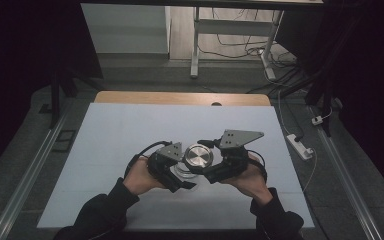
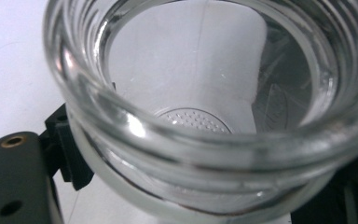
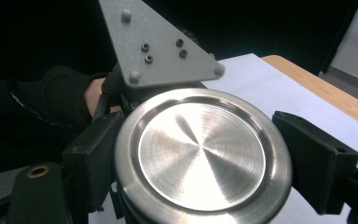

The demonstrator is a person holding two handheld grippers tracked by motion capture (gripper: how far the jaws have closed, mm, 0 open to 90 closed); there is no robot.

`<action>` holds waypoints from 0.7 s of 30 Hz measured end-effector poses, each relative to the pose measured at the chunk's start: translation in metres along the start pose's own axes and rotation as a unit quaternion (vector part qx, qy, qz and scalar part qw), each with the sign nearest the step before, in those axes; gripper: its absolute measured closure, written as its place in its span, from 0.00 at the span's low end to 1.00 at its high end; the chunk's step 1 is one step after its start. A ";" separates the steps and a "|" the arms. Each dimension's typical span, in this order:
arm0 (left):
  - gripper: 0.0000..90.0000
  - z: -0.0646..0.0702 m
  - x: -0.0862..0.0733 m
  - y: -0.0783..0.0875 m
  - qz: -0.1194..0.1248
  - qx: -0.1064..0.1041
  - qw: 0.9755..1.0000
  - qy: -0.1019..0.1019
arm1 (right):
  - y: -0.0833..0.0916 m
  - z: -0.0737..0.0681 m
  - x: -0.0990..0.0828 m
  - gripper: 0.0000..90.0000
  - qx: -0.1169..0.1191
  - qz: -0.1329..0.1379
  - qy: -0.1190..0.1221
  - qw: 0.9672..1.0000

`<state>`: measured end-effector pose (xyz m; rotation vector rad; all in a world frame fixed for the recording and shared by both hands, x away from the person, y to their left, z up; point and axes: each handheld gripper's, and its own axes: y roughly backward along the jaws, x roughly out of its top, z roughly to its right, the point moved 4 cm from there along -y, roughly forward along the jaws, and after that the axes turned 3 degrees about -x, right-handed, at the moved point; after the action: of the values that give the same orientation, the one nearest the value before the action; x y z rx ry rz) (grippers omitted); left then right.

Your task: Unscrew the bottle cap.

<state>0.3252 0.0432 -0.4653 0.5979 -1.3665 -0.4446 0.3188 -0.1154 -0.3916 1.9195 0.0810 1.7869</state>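
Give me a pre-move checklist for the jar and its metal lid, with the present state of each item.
1. Left gripper clamped on the glass jar: ok, the jar's body sits between its jaws.
2. Right gripper clamped on the metal lid: ok, a jaw presses each side of the rim.
3. Lid over the jar mouth: ok in the high view, where the lid sits above the jar.
4. Lid screwed on or loose: cannot tell; the left gripper view looks into an open mouth, so it may be off.
5. Jar empty: ok, nothing shows inside.
6. White table around the hands free of clutter: ok.
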 end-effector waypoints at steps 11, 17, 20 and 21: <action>0.17 -0.012 -0.006 0.005 -0.004 0.031 0.999 0.019 | 0.001 -0.002 0.000 0.21 -0.007 -0.005 0.005 1.000; 0.17 -0.015 -0.008 0.006 -0.006 0.040 0.999 0.022 | 0.002 -0.004 0.000 0.21 -0.006 -0.009 0.005 1.000; 0.17 -0.017 -0.010 0.006 -0.007 0.044 0.999 0.024 | 0.001 -0.006 -0.002 0.21 -0.006 -0.012 0.005 1.000; 0.17 -0.017 -0.011 0.006 -0.009 0.046 0.999 0.025 | 0.001 -0.006 -0.003 0.21 -0.005 -0.013 0.005 1.000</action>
<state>0.3404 0.0569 -0.4711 0.6927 -1.3397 -0.3800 0.3124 -0.1151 -0.3935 1.8936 0.0997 1.7757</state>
